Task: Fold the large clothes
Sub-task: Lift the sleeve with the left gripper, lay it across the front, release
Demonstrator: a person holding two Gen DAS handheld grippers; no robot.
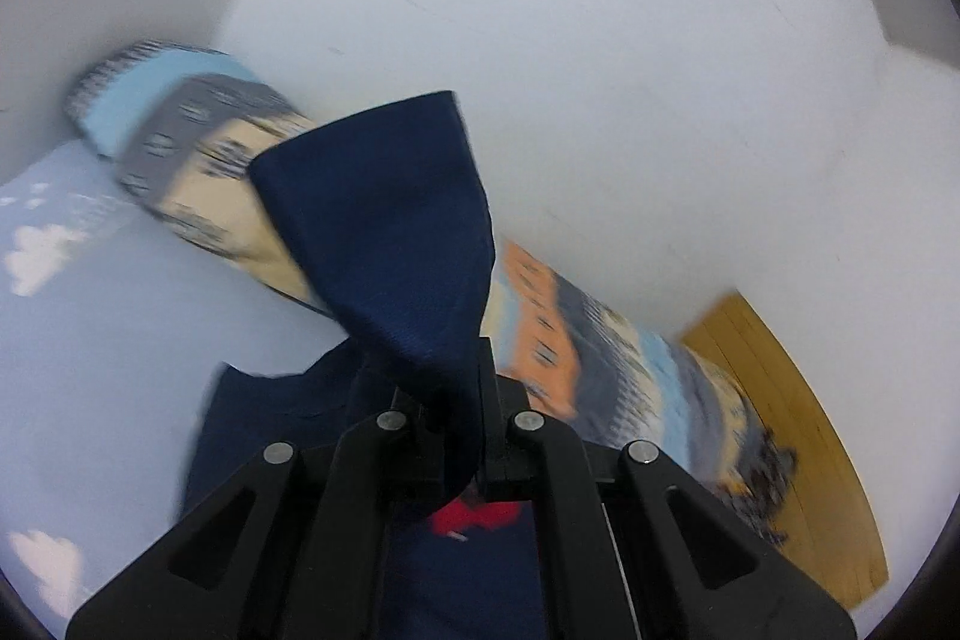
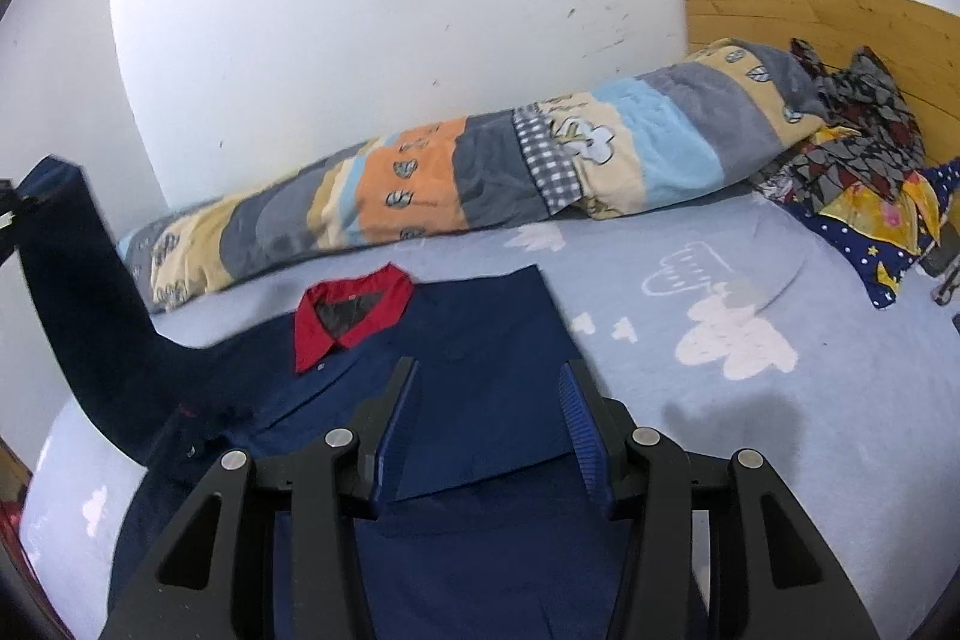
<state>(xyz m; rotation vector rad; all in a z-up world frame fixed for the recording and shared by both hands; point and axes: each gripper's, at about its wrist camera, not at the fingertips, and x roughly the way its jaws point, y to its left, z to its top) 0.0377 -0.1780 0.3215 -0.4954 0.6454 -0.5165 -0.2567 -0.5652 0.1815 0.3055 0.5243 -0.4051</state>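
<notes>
1. Tongs, left (image 1: 459,400): clamped narrow on a sleeve (image 1: 390,226) of the navy shirt (image 2: 480,340). The sleeve rises from the jaws and fans out in front of the camera. In the right wrist view the same sleeve (image 2: 78,292) stands lifted off the bed at the left edge.

2. Tongs, right (image 2: 489,424): jaws wide apart, nothing between them, held just above the shirt body.

3. Shirt: navy, with a red collar (image 2: 351,316), lying flat on the bed. One sleeve (image 2: 516,370) is already folded across the front; the other is the one held by the left tongs.

4. Bed sheet (image 2: 750,400): pale blue with white cloud prints, under the shirt.

5. Quilt (image 2: 480,172): rolled, patchwork of orange, grey, cream and light blue, lying along the wall (image 2: 420,10) behind the shirt.

6. Clothes pile (image 2: 864,148): patterned fabrics heaped at the far right end of the quilt, against a wooden headboard (image 2: 810,22).

7. Left wrist view is motion-blurred; quilt detail there is unclear.
</notes>
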